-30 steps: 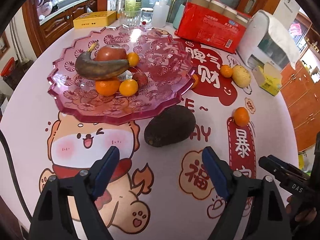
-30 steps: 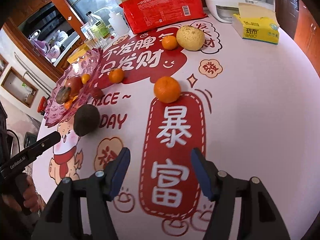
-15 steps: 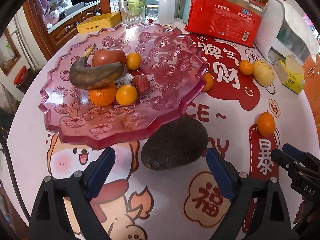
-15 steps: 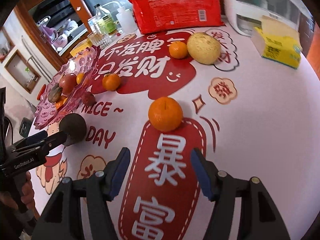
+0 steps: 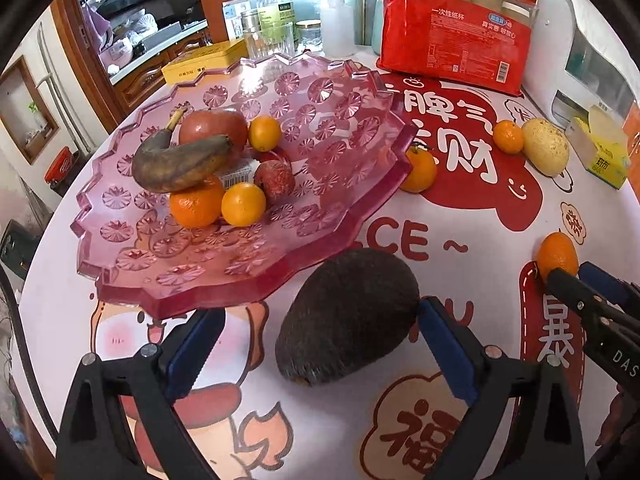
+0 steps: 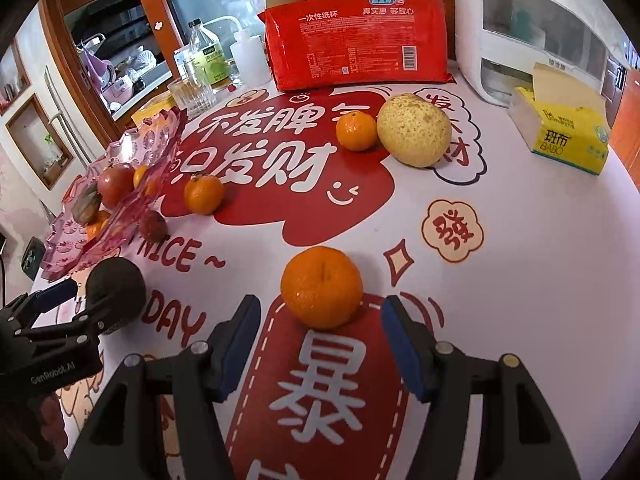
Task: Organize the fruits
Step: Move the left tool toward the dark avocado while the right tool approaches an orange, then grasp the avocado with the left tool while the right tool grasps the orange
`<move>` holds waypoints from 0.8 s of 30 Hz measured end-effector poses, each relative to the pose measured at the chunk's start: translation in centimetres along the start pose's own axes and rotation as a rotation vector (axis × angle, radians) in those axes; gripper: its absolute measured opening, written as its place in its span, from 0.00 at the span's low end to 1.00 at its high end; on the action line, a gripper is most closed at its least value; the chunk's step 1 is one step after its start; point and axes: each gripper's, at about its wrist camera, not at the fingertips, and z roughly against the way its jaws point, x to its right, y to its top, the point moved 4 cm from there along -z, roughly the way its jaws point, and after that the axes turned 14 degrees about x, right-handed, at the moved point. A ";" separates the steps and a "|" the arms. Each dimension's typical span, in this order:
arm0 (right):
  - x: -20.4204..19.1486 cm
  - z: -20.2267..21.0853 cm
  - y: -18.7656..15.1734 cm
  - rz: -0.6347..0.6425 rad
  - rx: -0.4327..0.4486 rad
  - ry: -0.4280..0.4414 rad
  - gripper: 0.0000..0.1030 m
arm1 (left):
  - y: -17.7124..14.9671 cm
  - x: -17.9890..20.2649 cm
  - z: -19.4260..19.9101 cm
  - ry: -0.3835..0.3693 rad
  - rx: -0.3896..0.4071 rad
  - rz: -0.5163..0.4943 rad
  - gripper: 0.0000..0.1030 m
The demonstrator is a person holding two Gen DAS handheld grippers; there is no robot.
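the left gripper (image 5: 316,344) hangs low over the table (image 5: 500,216) with its blue-padded jaws spread wide, one dark avocado (image 5: 348,316) lying between the tips; the right-hand pad looks to touch the fruit's end, the other pad stands apart from it. the right gripper (image 6: 320,340) is also spread wide, its tips flanking one mandarin (image 6: 322,286) on the red printed panel, neither pad clearly touching it.

just behind the avocado sits one pink scalloped fruit plate (image 5: 340,128). on it i count six pieces: one blackened banana (image 5: 180,162) lying atop the heap, one red apple (image 5: 214,126) behind it, three small oranges (image 5: 243,204), and one dark red wrinkled fruit (image 5: 275,181) beside a barcode label.

loose on the table farther out are two more mandarins, one (image 6: 203,193) just beside the plate's rim and one (image 6: 356,130) touching a single pale speckled round fruit (image 6: 414,130). that makes three mandarins off the plate in all.

at the far edge stand one red pack of paper cups (image 6: 360,40) with four cup stacks showing, one yellow tissue box (image 6: 568,136), one white appliance (image 6: 532,28), and one yellow tin (image 5: 206,62); bottles and glasses cluster there, too crowded to count.
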 end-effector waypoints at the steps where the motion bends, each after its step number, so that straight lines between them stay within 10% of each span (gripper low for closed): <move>1: 0.0 -0.2 0.0 0.005 0.001 -0.002 0.61 | 0.1 0.1 -0.1 0.005 0.009 -0.001 0.94; 12: -0.1 -1.1 0.0 0.051 0.017 -0.021 0.60 | -0.7 -0.8 -2.1 0.034 -0.014 0.043 0.92; 24: -0.8 -1.8 -0.2 0.079 0.004 -0.040 0.44 | -1.3 0.0 -1.6 -0.081 -0.021 0.088 0.55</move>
